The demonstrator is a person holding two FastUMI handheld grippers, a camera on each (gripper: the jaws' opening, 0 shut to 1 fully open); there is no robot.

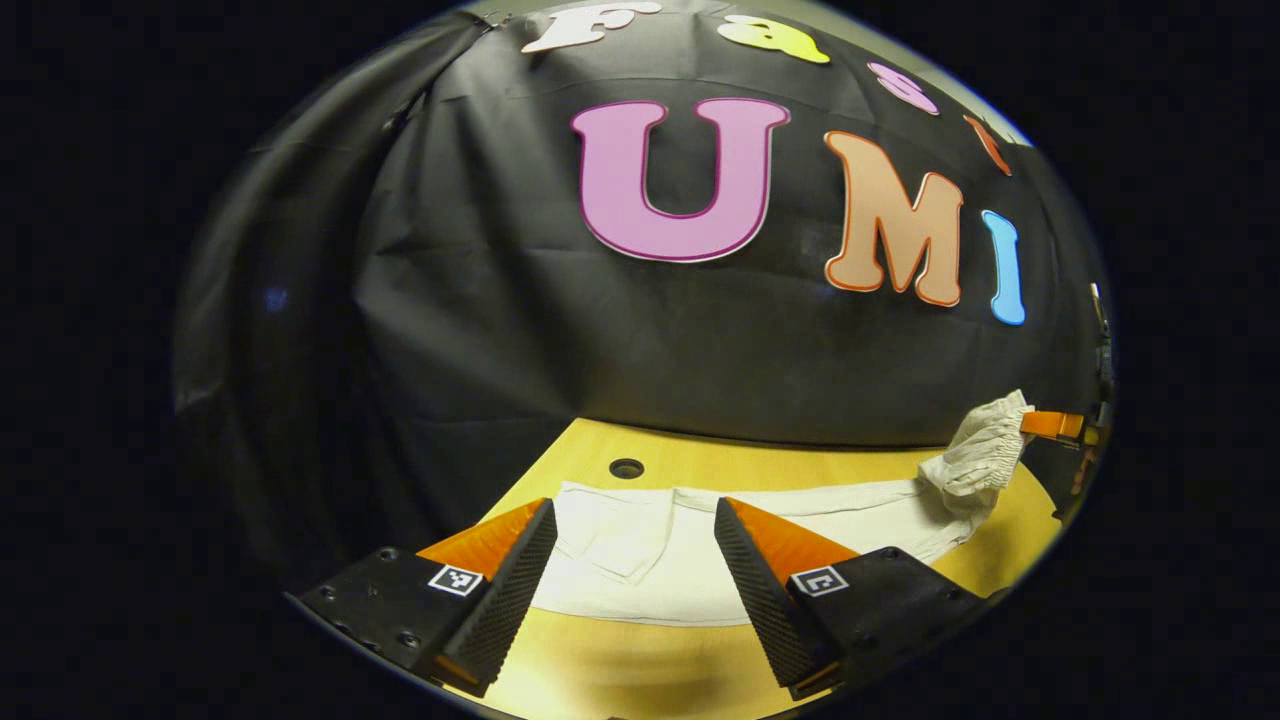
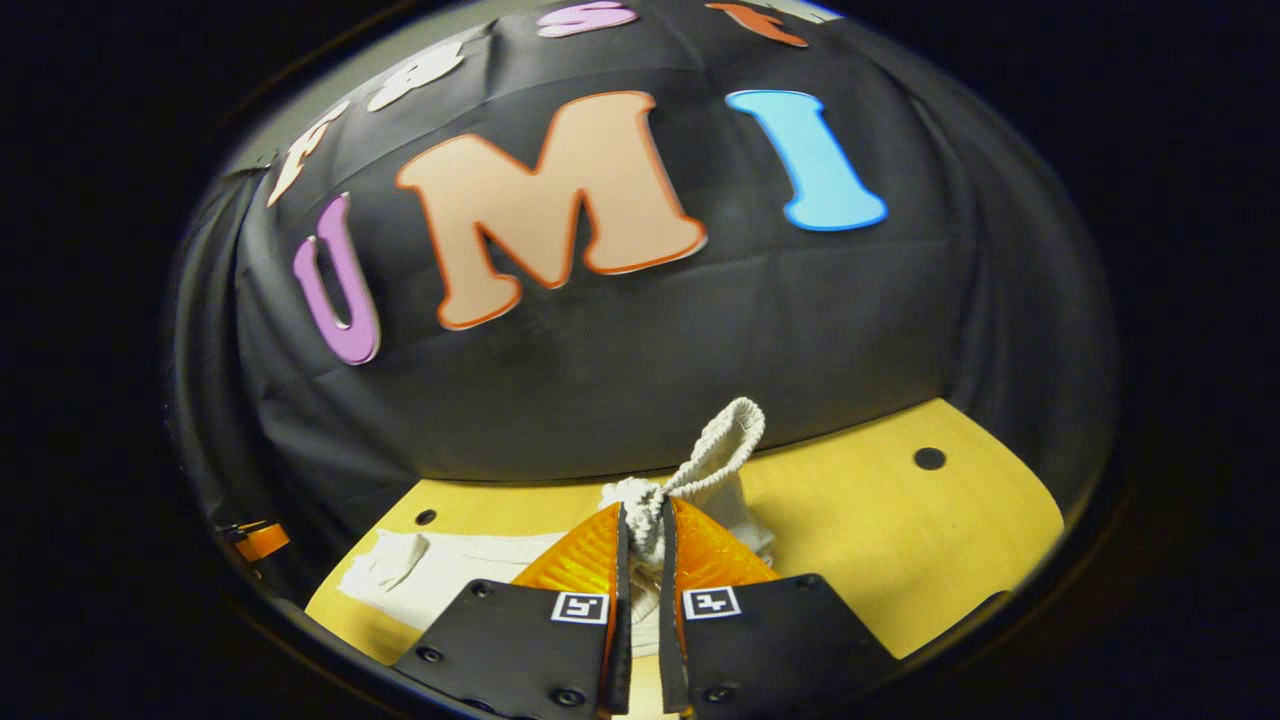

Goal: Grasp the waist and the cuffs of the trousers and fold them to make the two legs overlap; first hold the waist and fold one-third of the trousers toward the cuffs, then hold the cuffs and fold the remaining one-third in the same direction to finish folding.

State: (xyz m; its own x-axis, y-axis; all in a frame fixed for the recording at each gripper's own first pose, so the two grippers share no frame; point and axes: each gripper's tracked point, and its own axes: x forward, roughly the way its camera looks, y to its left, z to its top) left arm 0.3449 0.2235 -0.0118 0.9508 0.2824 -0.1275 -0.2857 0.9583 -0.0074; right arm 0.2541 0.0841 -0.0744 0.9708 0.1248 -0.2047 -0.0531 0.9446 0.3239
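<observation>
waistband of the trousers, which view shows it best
The right gripper view: the waistband sits bunched and lifted, clamped between the right gripper. The left gripper view shows it small at the far edge, raised off the table.

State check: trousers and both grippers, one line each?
trousers: lying flat on the table, waist end lifted.
waist: bunched, raised off the table.
left gripper: open, over the cuff end.
right gripper: shut on the waist.

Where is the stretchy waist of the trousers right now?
The waist is pinched in the right gripper, lifted off the table.
</observation>
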